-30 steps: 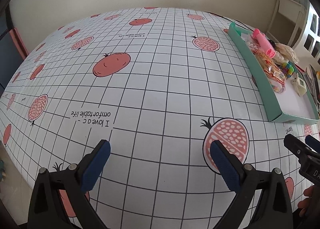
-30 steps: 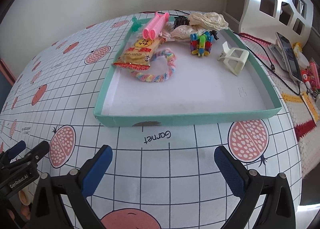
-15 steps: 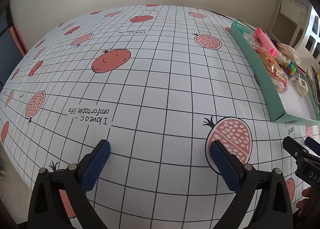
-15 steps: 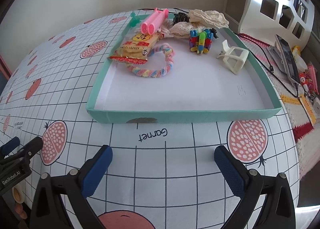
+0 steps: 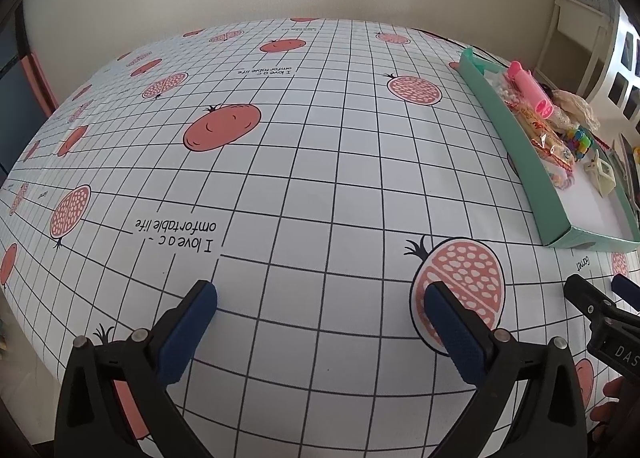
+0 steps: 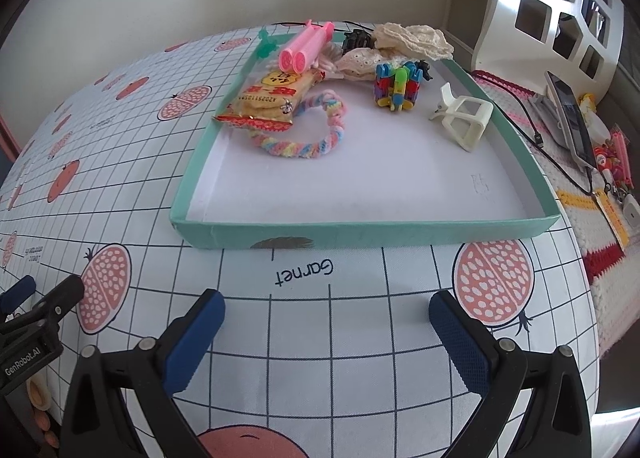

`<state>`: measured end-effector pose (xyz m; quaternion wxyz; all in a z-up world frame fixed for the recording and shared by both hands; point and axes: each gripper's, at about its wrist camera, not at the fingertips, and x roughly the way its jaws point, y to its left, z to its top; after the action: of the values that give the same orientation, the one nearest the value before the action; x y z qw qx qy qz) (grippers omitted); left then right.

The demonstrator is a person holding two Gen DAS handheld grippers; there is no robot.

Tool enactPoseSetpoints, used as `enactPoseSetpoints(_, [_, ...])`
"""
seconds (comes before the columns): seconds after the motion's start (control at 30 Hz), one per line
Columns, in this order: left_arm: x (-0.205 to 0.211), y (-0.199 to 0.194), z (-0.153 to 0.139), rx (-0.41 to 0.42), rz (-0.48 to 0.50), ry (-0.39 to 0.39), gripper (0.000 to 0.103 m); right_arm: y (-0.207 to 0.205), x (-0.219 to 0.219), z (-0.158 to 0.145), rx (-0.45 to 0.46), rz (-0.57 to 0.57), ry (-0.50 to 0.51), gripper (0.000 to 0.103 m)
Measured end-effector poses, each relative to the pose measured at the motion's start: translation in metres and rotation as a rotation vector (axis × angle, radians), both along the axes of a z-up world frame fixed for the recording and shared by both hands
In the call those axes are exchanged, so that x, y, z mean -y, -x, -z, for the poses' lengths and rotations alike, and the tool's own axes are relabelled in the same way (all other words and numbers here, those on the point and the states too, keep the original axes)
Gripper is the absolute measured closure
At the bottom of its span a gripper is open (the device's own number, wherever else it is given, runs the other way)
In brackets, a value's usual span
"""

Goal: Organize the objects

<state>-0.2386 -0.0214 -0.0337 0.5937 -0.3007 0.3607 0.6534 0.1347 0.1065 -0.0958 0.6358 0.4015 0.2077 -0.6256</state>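
The teal tray sits on the right part of the table, its white floor bare at the near end and its contents gathered at the far end. A snack packet lies by the left wall, printed with the code "A20251103" followed by characters too small to read and a yellow badge of illegible script; one end rests on a pastel braided loop. A pink twin-tube item leans over the far left rim, with a green plastic piece just beside it. Cream lace fabric and a black claw clip occupy the far edge. A multicolour block cluster stands near the centre, and a white claw clip lies near the right wall. The grid tablecloth carries pomegranate prints and the words "Garnet", directly in front of the tray, and "I love a c… omfortable life". The right gripper hovers over "Garnet", jaws spread wide, holding nothing. The left gripper hovers well left of the tray, jaws equally wide and empty; its body reads "GenRobot.AI". A phone lies on a knitted mat to the right.
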Motion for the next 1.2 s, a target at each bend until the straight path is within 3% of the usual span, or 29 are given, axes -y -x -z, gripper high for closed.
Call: enactPoseSetpoints(1.2, [-0.0003, 0.0014, 0.0008, 0.002, -0.013, -0.036, 0.0, 0.0013, 0.0005, 0.0005, -0.004, 0.014, 0.008, 0.0])
